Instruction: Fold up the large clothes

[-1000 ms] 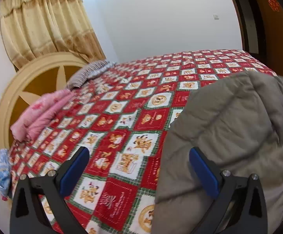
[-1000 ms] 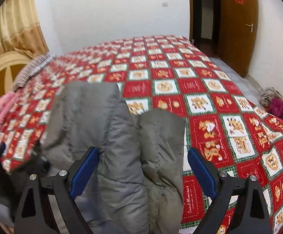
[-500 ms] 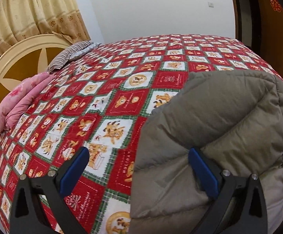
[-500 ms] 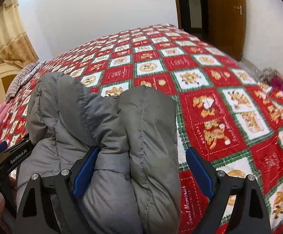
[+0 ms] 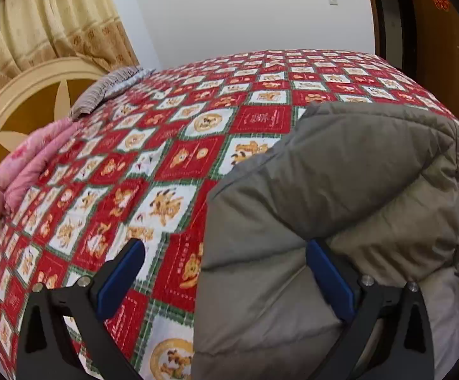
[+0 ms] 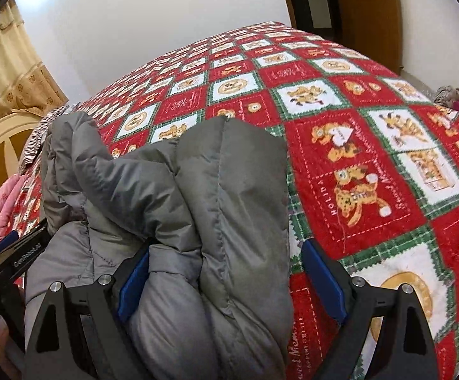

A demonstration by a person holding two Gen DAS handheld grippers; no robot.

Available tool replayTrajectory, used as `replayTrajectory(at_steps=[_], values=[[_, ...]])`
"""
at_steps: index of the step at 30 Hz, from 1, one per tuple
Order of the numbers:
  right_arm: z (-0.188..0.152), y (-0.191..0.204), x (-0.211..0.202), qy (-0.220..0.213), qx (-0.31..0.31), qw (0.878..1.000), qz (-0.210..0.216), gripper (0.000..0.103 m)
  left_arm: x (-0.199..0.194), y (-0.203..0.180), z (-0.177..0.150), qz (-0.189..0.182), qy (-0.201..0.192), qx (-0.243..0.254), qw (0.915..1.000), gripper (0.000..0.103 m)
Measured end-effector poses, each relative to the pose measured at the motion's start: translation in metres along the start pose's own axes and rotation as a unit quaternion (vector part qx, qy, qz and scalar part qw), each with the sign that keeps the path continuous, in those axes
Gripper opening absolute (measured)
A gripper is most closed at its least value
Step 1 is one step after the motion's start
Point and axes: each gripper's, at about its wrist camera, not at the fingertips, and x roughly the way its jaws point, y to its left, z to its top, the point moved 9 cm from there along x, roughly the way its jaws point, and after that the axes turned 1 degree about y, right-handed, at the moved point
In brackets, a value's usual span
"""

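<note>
Now, my left gripper (image 5: 223,275): fingers spread, grey quilted puffer jacket (image 5: 340,196) edge between them.
My right gripper (image 6: 226,278): spread wide around jacket folds on red patchwork bedspread (image 6: 372,164).

Bed under red-and-white checked cartoon quilt (image 5: 197,158); round cream wooden headboard (image 5: 17,120); beige patterned curtain (image 5: 48,25); white wall (image 5: 245,15); brown wooden door (image 6: 368,9).

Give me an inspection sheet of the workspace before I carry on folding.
Surface: bed under a red patchwork quilt.
Job's things: grey padded jacket bunched at the near edge.
Clutter: pink bedding and striped pillow by the headboard; clothes heap on the floor.
Grippers: left gripper open at the jacket's edge; right gripper open, straddling the jacket.
Cables: nothing seen.
Surroundings: curtain, wooden door.
</note>
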Motion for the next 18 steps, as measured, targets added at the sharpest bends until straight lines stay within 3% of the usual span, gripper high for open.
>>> replayTrajectory(at_steps=[8,18], values=[[-0.003,-0.002,0.001,-0.01,-0.009,1.0,0.014,0.089,-0.024,0.011,-0.024,-0.049,-0.004,0.028,0.9984,0.103],[-0.006,-0.006,-0.003,-0.023,-0.007,0.999,0.041,0.086,-0.02,0.002,-0.035,-0.062,-0.005,0.037,0.9974,0.103]])
